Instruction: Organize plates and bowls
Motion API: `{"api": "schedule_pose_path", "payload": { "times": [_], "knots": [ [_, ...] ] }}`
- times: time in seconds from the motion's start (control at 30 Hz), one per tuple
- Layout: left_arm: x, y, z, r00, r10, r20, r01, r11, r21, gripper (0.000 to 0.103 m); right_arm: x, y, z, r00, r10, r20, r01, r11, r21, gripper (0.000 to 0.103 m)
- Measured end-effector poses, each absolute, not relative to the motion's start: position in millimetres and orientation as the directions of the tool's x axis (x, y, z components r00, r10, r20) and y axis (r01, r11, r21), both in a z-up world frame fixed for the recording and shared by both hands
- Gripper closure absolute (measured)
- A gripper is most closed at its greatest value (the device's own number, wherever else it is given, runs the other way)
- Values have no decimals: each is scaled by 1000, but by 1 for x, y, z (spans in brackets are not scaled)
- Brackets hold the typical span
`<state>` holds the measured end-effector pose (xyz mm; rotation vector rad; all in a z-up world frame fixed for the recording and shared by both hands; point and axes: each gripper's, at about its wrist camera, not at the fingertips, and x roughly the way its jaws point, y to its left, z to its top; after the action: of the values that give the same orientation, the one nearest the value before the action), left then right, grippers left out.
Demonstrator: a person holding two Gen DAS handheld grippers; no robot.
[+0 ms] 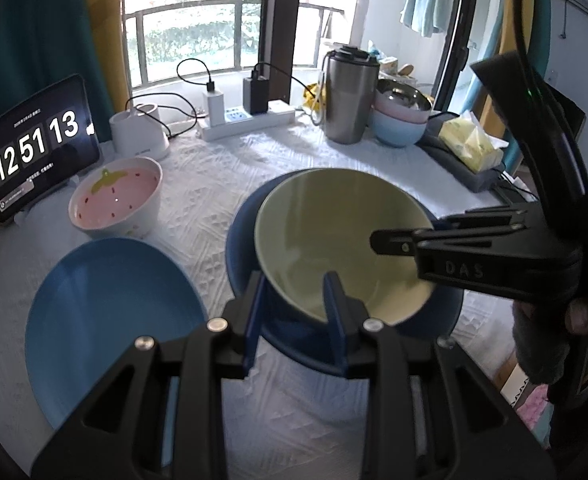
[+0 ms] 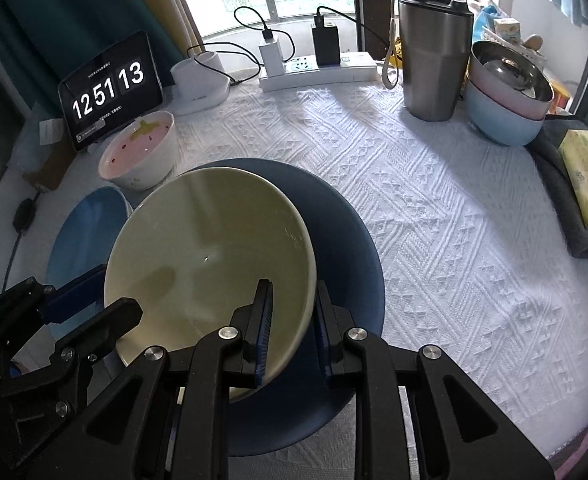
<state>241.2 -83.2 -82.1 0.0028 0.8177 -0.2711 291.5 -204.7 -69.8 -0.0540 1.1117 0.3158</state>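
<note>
Left gripper (image 1: 297, 300) clamps green bowl (image 1: 333, 232) rim | right gripper (image 2: 292, 320) grips opposite rim over dark blue plate (image 2: 349, 248) | only left view shows gloved hand (image 1: 565, 320)

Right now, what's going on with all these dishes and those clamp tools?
A person holds two clamp tools. The left gripper and right gripper each pinch the rim of a pale green bowl, tilted over a dark blue plate. A light blue plate and a strawberry bowl sit nearby.
</note>
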Motion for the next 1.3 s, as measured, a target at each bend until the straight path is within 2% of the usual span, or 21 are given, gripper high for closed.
{"api": "schedule_pose_path", "payload": {
  "times": [0.43, 0.6, 1.3],
  "knots": [
    [240, -82, -76, 666, -235, -708, 245, 965, -89, 71, 291, -205, -65, 414, 196, -889, -270, 959, 85, 79],
    [239, -79, -72, 675, -233, -700, 243, 966, -88, 71, 287, -202, -55, 458, 150, -876, -261, 965, 28, 77],
    [240, -47, -47, 734, -210, -646, 187, 977, -105, 69, 284, -187, -20, 521, 194, -831, -289, 956, 42, 75]
  ]
}}
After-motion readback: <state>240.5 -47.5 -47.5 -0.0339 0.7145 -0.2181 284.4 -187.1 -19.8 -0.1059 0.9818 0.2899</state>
